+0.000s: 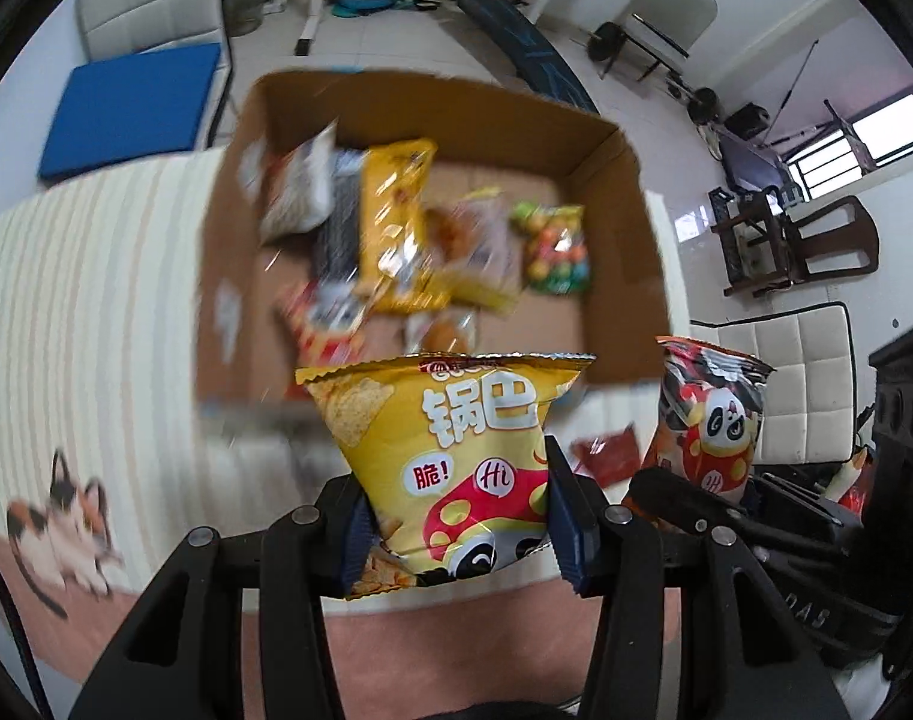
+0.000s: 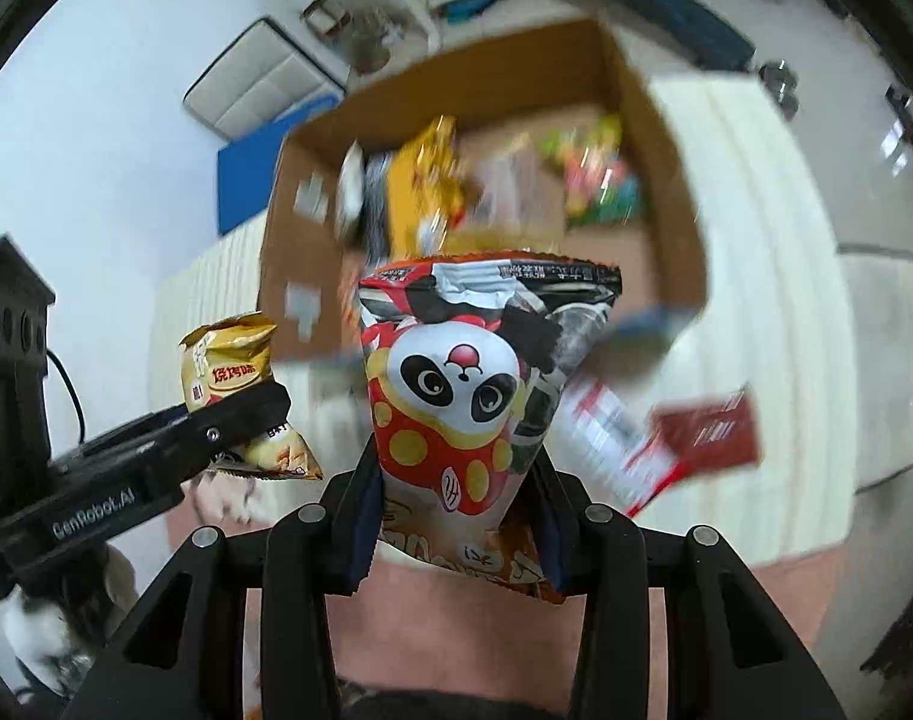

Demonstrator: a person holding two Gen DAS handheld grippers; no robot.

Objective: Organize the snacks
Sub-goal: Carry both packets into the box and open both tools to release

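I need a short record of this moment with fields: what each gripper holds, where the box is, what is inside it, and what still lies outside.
left gripper: shut on yellow crisp bag with red car print
right gripper: shut on black-and-red panda snack bag
brown cardboard box: open, on the striped cream mat, ahead of both grippers
inside box: several snack packets, blurred, among them a tall yellow packet
outside box: dark red flat packet on the mat

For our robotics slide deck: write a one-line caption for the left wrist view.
Left gripper holds a yellow snack bag before an open cardboard box of snacks.
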